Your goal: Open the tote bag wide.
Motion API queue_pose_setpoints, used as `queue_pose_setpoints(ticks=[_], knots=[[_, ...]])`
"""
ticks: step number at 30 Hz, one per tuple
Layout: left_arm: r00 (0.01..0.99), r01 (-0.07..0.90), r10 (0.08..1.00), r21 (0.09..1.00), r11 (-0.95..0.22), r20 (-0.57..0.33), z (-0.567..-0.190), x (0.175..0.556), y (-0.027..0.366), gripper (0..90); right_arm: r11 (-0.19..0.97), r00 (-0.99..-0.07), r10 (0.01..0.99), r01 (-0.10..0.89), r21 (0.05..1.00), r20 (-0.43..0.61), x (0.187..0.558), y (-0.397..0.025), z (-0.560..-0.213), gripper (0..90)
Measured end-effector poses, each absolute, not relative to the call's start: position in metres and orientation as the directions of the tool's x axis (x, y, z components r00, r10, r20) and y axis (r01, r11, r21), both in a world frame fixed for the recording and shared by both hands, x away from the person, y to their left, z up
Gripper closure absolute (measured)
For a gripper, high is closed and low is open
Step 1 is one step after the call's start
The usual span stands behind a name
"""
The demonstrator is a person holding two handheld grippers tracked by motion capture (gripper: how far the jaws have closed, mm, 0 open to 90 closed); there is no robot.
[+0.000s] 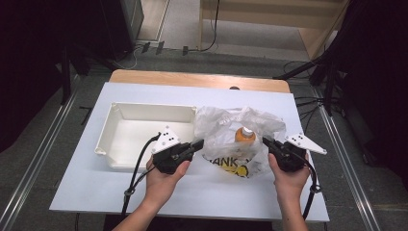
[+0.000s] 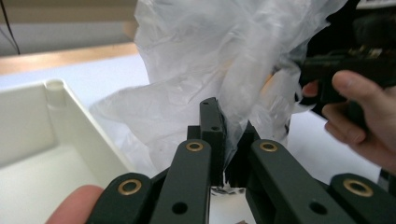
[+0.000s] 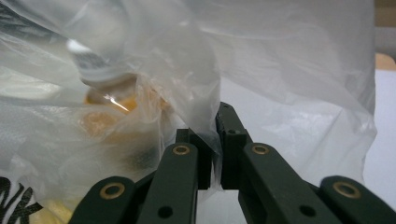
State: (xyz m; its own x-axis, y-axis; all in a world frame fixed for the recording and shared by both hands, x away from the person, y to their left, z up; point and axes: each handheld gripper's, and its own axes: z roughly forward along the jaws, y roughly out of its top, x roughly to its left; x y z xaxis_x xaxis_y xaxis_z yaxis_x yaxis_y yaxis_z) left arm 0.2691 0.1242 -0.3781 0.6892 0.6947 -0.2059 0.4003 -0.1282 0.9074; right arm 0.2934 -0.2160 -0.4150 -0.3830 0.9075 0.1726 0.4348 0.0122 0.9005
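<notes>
A thin white plastic bag (image 1: 240, 132) with black and yellow print lies mid-table, its mouth pulled apart. Inside stands an orange bottle (image 1: 245, 135) with a white cap, seen blurred through the film as the bottle (image 3: 109, 100) in the right gripper view. My left gripper (image 1: 199, 143) is shut on the bag's left edge; the film of the bag (image 2: 196, 70) is pinched between its jaws (image 2: 224, 135). My right gripper (image 1: 266, 141) is shut on the bag's right edge, with the bag (image 3: 289, 93) film caught between the jaws of this gripper (image 3: 215, 135).
An empty white tray (image 1: 111, 130) sits just left of the bag, its wall (image 2: 84, 135) close beside my left gripper. The white tabletop (image 1: 86, 187) lies on a wooden table. Dark stands and cables flank both sides of the table.
</notes>
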Motion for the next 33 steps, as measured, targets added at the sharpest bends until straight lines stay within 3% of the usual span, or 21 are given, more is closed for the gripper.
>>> queue_pose_setpoints(ticks=[9,10,11,13,14,15,18,19,21,25,26,27,28,29,30,31,32,33], knots=[[0.676,0.47,0.703,0.864,-0.18,-0.221,-0.403,0.274,0.108,90.0,-0.002,-0.347,0.917,0.491,0.871,0.197,0.301,-0.225,-0.434,85.7],[0.676,0.471,0.702,0.864,-0.179,-0.223,-0.404,0.275,0.106,90.0,-0.008,-0.355,0.912,0.488,0.873,0.206,0.301,-0.226,-0.435,81.1],[0.674,0.476,0.704,0.86,-0.184,-0.223,-0.406,0.276,0.103,90.0,-0.032,-0.376,0.899,0.45,0.892,0.223,0.298,-0.228,-0.43,64.6],[0.669,0.482,0.708,0.857,-0.183,-0.225,-0.407,0.276,0.101,90.0,-0.05,-0.391,0.891,0.416,0.908,0.229,0.294,-0.229,-0.423,53.0],[0.669,0.482,0.708,0.857,-0.183,-0.225,-0.407,0.276,0.101,90.0,-0.05,-0.391,0.891,0.416,0.908,0.229,0.294,-0.229,-0.423,53.0],[0.668,0.486,0.71,0.853,-0.19,-0.223,-0.409,0.277,0.099,90.0,-0.04,-0.411,0.891,0.35,0.936,0.191,0.288,-0.228,-0.412,40.5],[0.668,0.489,0.711,0.85,-0.196,-0.22,-0.41,0.277,0.097,90.0,-0.022,-0.419,0.894,0.312,0.95,0.158,0.283,-0.225,-0.403,32.8],[0.67,0.49,0.71,0.848,-0.204,-0.217,-0.411,0.277,0.096,90.0,-0.019,-0.443,0.885,0.277,0.961,0.145,0.279,-0.221,-0.391,26.6],[0.671,0.492,0.71,0.846,-0.208,-0.216,-0.412,0.276,0.094,90.0,-0.023,-0.451,0.881,0.267,0.964,0.146,0.278,-0.22,-0.387,26.0],[0.678,0.489,0.706,0.844,-0.221,-0.208,-0.413,0.274,0.091,90.0,-0.029,-0.443,0.887,0.233,0.972,0.133,0.278,-0.212,-0.37,33.7],[0.68,0.488,0.705,0.842,-0.228,-0.203,-0.414,0.273,0.09,90.0,-0.043,-0.45,0.88,0.237,0.971,0.149,0.282,-0.212,-0.369,47.9],[0.68,0.488,0.705,0.842,-0.228,-0.203,-0.414,0.273,0.09,90.0,-0.043,-0.45,0.88,0.237,0.971,0.149,0.282,-0.212,-0.369,47.9],[0.682,0.486,0.704,0.843,-0.232,-0.2,-0.416,0.273,0.09,90.0,-0.043,-0.454,0.878,0.246,0.968,0.154,0.284,-0.212,-0.37,56.9],[0.682,0.485,0.706,0.842,-0.237,-0.194,-0.416,0.272,0.089,89.9,-0.034,-0.451,0.878,0.275,0.961,0.161,0.289,-0.213,-0.376,72.4],[0.684,0.475,0.707,0.846,-0.243,-0.181,-0.419,0.27,0.089,90.0,-0.027,-0.455,0.876,0.286,0.958,0.16,0.291,-0.213,-0.379,78.7],[0.684,0.475,0.707,0.846,-0.243,-0.181,-0.419,0.27,0.089,90.0,-0.027,-0.455,0.876,0.286,0.958,0.16,0.291,-0.213,-0.379,78.7],[0.689,0.468,0.702,0.849,-0.244,-0.178,-0.421,0.268,0.09,90.0,-0.023,-0.45,0.877,0.315,0.949,0.17,0.295,-0.213,-0.387,87.4],[0.689,0.468,0.702,0.849,-0.244,-0.178,-0.421,0.268,0.09,90.0,-0.023,-0.45,0.877,0.315,0.949,0.17,0.295,-0.213,-0.387,87.4]])
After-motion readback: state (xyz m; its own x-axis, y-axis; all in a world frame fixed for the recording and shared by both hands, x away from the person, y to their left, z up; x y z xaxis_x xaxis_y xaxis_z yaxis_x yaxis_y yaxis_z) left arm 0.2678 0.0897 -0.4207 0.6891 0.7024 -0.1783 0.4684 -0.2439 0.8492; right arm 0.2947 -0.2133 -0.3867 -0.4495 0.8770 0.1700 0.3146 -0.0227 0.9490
